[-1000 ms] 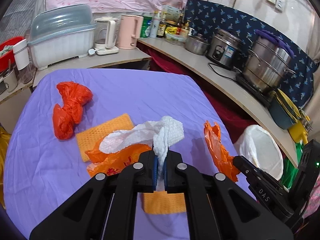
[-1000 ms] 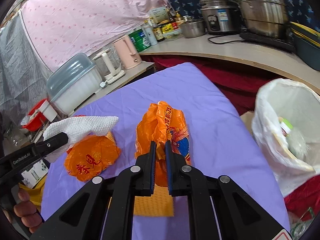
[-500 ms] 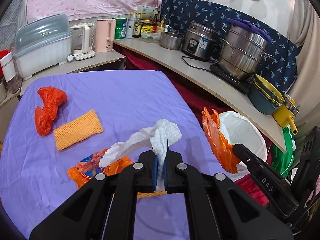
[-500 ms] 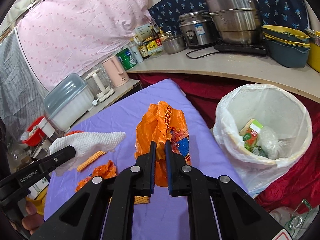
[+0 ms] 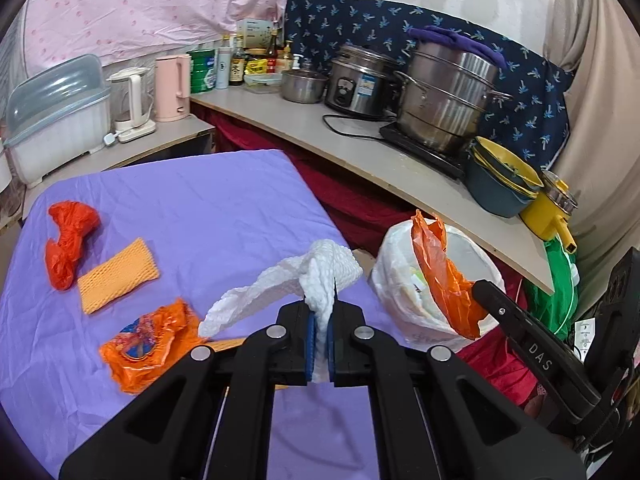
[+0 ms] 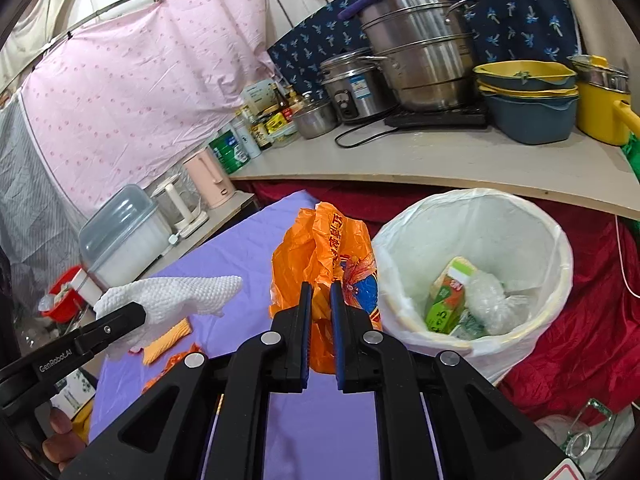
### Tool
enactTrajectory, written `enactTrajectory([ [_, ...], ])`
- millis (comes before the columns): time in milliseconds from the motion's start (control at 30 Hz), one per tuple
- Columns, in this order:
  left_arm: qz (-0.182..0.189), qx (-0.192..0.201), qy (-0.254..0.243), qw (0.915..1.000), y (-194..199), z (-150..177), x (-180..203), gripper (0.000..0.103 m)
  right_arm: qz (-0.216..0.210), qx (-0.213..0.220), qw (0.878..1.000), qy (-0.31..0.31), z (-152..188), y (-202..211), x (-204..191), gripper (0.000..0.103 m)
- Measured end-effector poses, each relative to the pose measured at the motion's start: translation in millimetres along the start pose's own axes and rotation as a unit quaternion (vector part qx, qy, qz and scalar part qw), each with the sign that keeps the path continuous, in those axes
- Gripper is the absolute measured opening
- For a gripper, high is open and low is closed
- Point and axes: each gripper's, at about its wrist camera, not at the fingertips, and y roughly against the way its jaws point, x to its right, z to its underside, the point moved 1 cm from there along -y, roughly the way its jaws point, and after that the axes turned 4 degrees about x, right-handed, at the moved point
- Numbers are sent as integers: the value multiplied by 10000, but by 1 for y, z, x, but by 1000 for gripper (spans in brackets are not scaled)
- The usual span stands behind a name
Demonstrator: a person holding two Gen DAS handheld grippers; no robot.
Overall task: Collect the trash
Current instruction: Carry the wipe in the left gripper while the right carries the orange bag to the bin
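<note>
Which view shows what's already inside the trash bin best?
The right wrist view: it looks down into the white-lined trash bin, showing a green carton and clear plastic. The left wrist view sees the bin side-on, its inside mostly hidden by the orange bag.

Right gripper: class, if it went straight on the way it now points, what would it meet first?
Probably the near rim of the white-lined trash bin, beyond the orange plastic bag that the right gripper holds; depth is unclear.

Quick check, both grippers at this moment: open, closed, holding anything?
Left gripper: closed on the white paper towel.
Right gripper: closed on the orange plastic bag.
</note>
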Motion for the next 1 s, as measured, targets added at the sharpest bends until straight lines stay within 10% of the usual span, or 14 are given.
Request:
enactTrajectory([
  [1000,755,-791,-851,9904,-122,4,170,4,830,264,9938,-687,-34,10,150,9],
])
